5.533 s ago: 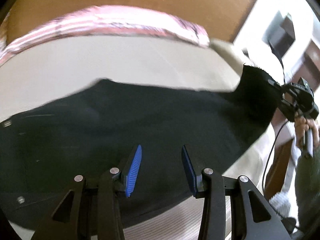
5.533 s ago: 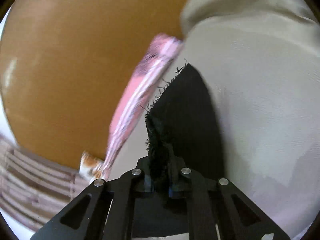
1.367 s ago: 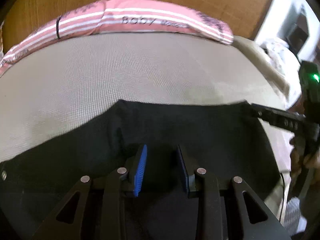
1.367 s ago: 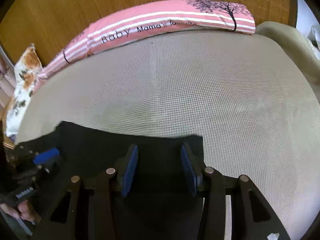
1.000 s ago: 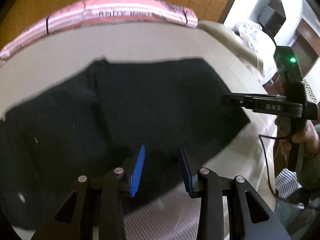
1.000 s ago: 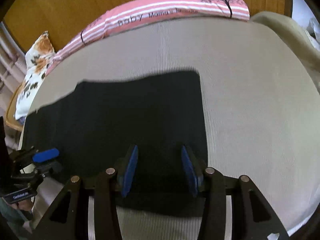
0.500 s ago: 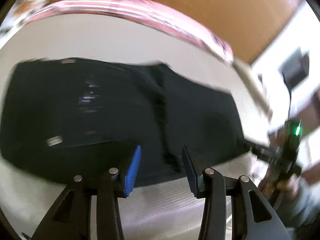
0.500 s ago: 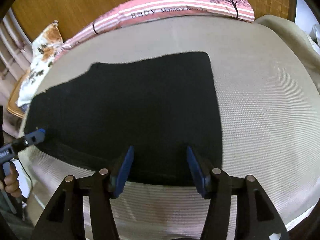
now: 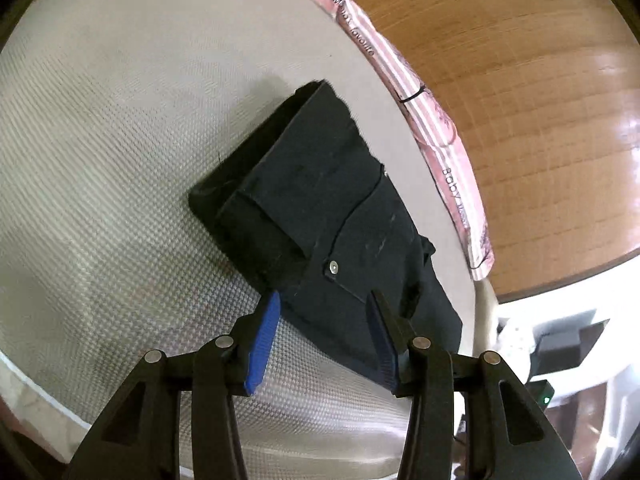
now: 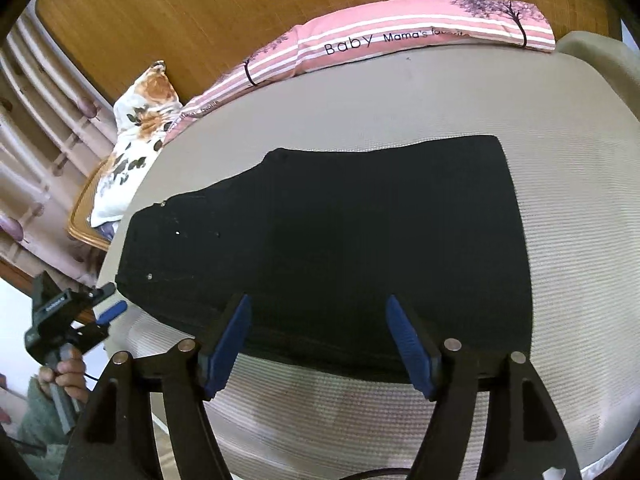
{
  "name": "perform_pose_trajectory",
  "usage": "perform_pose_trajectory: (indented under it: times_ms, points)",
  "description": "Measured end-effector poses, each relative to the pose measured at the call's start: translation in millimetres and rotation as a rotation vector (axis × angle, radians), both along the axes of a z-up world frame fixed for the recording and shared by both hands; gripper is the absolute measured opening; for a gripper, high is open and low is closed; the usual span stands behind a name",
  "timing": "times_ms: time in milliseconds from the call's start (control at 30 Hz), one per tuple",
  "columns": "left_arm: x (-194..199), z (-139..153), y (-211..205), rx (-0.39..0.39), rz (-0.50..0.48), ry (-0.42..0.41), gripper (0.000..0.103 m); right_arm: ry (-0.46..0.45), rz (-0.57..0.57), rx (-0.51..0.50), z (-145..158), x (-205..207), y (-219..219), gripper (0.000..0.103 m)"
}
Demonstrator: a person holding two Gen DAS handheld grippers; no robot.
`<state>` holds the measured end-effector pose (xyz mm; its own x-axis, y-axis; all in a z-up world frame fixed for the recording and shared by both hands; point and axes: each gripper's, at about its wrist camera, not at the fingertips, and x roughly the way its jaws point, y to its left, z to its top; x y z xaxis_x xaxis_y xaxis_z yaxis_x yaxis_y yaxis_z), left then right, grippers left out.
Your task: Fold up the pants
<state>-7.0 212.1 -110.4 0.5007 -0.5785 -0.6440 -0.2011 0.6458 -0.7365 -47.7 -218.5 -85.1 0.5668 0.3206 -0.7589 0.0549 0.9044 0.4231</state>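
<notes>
Lying flat on the beige bed [image 10: 580, 184], the black pants [image 10: 340, 240] are folded into a long dark slab, waistband end at the left. Both grippers hover at its near edge: the left gripper [image 9: 322, 334] and the right gripper [image 10: 320, 344] each have jaws spread wide, gripping nothing. A pink striped pillow [image 10: 400, 40] lies along the far edge.

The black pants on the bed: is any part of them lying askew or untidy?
Mostly tidy. The black pants lie flat on the beige bed cover. Only in the left wrist view, the layers at one end do not line up: a lower layer sticks out past the top one.
</notes>
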Motion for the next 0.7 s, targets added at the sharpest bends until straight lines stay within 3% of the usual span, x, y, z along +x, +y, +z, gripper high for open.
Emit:
perform_pose_trajectory:
  times_ms: [267,500,700]
  points:
    - [4.0,-25.5,12.7,-0.065,0.030,0.055,0.046,0.019,-0.008,0.003,-2.3,3.6,3.1,0.068]
    - [2.6,-47.4,31.2,-0.213,0.094,0.078,0.046,0.032,0.011,0.008,-3.7,15.2,12.8,0.068]
    - [9.3,-50.0,36.7,-0.232,0.118,0.069,0.046,0.038,0.038,0.019,-5.5,24.3,24.9,0.068]
